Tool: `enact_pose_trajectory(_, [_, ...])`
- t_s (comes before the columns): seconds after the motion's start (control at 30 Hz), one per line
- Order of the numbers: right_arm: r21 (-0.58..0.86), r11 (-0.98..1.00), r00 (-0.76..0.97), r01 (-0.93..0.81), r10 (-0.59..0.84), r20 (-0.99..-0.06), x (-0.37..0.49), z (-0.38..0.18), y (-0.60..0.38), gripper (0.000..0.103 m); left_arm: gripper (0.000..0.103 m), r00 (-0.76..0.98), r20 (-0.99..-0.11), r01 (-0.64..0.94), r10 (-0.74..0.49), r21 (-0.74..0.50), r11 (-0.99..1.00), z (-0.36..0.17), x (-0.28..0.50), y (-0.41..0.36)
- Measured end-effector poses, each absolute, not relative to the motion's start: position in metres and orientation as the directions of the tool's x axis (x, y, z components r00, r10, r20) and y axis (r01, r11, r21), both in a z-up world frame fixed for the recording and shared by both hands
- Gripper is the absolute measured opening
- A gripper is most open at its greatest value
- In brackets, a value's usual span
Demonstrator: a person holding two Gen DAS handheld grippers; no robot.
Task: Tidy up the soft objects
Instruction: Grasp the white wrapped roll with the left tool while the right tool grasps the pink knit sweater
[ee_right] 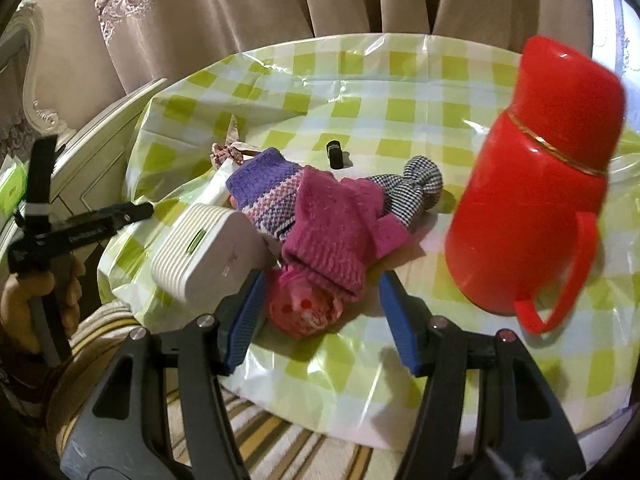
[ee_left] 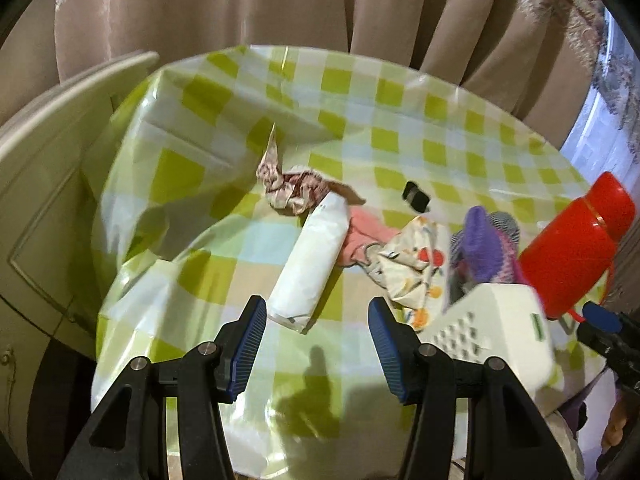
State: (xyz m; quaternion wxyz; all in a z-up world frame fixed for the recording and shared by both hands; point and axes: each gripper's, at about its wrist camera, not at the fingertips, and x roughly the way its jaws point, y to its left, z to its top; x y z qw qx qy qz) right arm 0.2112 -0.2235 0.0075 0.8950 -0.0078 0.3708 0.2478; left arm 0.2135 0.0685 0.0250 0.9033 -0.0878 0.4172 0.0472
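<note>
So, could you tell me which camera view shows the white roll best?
The left wrist view: the white roll lies unobstructed on the checked cloth, just ahead of the open left gripper. In the right wrist view only a sliver shows, behind the white box and the knitted purple item.

In the left wrist view the white box (ee_left: 492, 320) blurs at its near corner and hides the lower part of the purple knit (ee_left: 480, 236). The flask (ee_left: 572, 248) is smeared and its handle is partly hidden. The small black object (ee_left: 416, 197) is too small to identify. A pink cloth (ee_left: 360, 236) lies half under the white roll (ee_left: 308, 264).
</note>
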Motion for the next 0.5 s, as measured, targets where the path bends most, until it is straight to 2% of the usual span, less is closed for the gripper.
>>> enact_pose_trajectory(0.5, [0.308,0.853,0.517,-0.421,0.505,-0.691,0.271,-0.024,-0.204,0.064,0.055,0.565,-0.825,-0.174,0.011,-0.106,0.979,-0.025,0.269,0.090])
